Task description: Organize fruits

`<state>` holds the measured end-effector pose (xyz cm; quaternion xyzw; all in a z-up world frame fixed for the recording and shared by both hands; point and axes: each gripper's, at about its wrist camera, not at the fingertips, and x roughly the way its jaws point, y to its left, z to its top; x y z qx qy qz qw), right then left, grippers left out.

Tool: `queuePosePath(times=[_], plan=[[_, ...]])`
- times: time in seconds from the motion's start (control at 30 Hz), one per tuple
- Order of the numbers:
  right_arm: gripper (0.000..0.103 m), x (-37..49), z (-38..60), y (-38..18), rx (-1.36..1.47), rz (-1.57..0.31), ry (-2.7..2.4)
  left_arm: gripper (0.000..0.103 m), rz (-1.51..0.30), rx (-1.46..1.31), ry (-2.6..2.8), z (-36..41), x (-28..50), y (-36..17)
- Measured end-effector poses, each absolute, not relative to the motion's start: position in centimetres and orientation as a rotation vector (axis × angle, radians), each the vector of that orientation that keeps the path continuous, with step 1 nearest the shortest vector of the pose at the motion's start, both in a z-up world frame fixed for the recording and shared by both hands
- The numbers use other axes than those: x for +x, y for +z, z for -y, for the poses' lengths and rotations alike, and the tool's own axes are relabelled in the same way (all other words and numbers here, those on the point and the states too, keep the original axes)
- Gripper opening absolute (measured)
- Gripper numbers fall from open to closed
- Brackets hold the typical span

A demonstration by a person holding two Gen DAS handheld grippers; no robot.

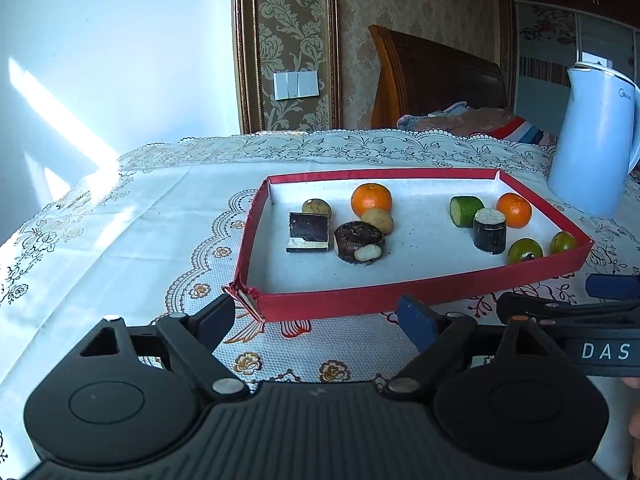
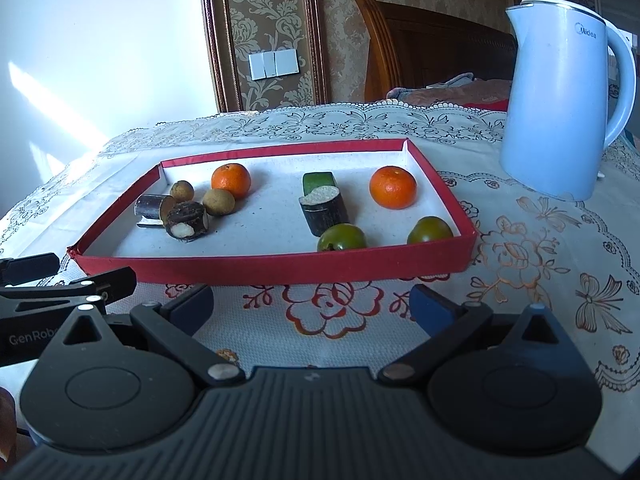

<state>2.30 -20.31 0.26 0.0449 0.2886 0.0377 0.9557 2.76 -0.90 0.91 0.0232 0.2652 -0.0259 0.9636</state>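
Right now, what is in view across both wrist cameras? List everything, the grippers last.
tray: 1, red rim, white inside, mid-table
oranges: 2, orange, back of tray
green fruits: 2, dark green, tray's front right
small brown fruits: 2, tan, tray's left
dark cut pieces: 3, blackish, in tray
green cut piece: 1, centre back
kettle: 1, pale blue, right of tray
tablecloth: 1, white lace
left gripper: open, empty
right gripper: open, empty

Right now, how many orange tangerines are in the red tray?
2. One tangerine sits toward the tray's far left, touching a small brown fruit. The other tangerine sits far right, nearest the kettle. None appears hidden.
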Motion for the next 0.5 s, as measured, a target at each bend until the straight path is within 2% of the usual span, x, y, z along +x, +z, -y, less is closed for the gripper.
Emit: queuePosePath(times=[0.5], plan=[[0.103, 2.49, 20.29, 0.07, 0.088, -0.591, 0.076, 0.090, -0.525, 0.057, -0.048, 0.88, 2.62, 0.99]])
